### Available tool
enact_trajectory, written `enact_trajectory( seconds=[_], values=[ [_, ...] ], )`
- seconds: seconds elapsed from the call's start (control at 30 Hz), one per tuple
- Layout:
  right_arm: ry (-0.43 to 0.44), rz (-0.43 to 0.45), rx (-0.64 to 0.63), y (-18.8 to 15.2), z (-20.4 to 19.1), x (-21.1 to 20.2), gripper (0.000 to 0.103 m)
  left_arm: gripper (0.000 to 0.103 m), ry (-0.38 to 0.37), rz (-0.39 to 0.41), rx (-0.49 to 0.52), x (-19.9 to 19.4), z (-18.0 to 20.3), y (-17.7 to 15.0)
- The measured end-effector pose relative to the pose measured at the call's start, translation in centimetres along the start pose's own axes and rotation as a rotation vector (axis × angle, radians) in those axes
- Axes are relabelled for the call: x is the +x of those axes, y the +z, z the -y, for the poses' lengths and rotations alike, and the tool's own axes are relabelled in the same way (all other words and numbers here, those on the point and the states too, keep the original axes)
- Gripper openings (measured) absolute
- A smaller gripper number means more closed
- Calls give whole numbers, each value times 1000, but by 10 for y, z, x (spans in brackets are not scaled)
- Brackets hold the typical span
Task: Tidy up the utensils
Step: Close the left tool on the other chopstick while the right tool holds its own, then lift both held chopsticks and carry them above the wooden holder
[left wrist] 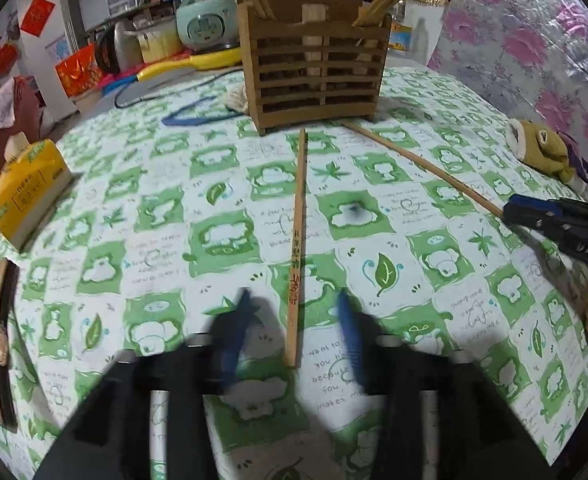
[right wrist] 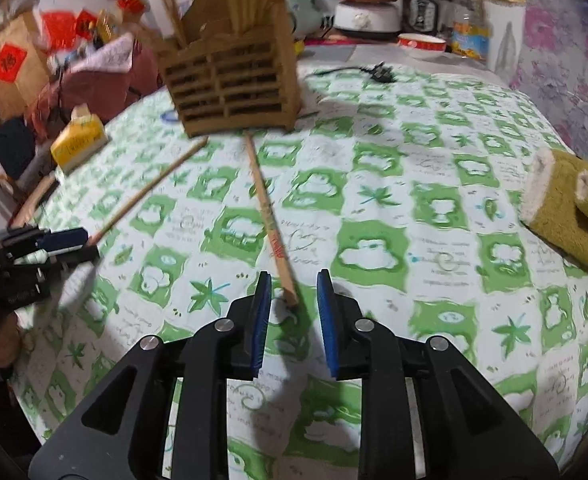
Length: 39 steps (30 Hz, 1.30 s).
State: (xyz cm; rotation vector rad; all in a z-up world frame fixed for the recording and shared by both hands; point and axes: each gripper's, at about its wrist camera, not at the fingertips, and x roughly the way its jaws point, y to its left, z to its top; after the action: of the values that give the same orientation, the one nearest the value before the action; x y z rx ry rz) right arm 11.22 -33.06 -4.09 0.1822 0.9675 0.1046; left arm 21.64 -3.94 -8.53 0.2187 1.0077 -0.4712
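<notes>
2 chopsticks lie loose on the green-patterned tablecloth (left wrist: 222, 216), and several more already stand in the slatted wooden holder (left wrist: 318, 68) at the far side of the table, so I judge the sorting partly done with at least these 2 left to put away.

In my left wrist view, the printed chopstick (left wrist: 297, 248) runs from just in front of the holder back toward me, its near end lying between the fingers of my left gripper (left wrist: 294, 300). Those jaws are spread wide with nothing in them; they look blurred, so I cannot tell if they touch the cloth. The plain chopstick (left wrist: 422, 166) slants off to the right, and its near end meets the tip of my right gripper (left wrist: 534, 208).

In the right wrist view, the same right gripper (right wrist: 294, 280) has its blue pads apart, straddling the thick end of a chopstick with red markings (right wrist: 270, 224), not yet clamped. Which stick is which across the 2 views I cannot say for sure.

Off to the side sit a yellow tissue pack (left wrist: 26, 192) and an olive plush toy (right wrist: 574, 216), both well apart from the sticks.

My judgement: each hand is lined up on 1 stick, and closing, lifting and dropping them into the holder remains.
</notes>
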Motion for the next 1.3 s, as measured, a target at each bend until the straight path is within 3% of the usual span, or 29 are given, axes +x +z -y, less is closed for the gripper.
enact_trajectory(
  seconds=[0.17,0.4,0.63,0.83,1.0,1.07,1.1,1.13,1.3],
  values=[
    [38,42,69,-1,14,-9,27,52,-13,-4,14,1,2,0],
    [40,16,-3,-2,-1,-5,27,52,-35,-25,17,1,2,-3],
    [26,-52,-23,-3,-4,9,27,40,-35,-32,25,3,4,-4],
    [22,-68,-16,-4,-3,12,23,34,-19,-30,18,-1,2,-9],
    [24,-75,-23,-3,-5,13,9,33,-14,-29,23,-3,1,-10],
    [25,-74,-30,-3,-6,13,8,23,-11,-26,24,-3,1,-11],
    [26,-74,-34,-3,-7,13,8,10,-17,-23,27,-3,1,-11],
    [26,-73,-40,-3,-8,13,8,6,-24,-23,30,-4,2,-11],
    [24,-16,-63,-4,-13,1,7,6,0,56,29,-18,6,-11]
  ],
)
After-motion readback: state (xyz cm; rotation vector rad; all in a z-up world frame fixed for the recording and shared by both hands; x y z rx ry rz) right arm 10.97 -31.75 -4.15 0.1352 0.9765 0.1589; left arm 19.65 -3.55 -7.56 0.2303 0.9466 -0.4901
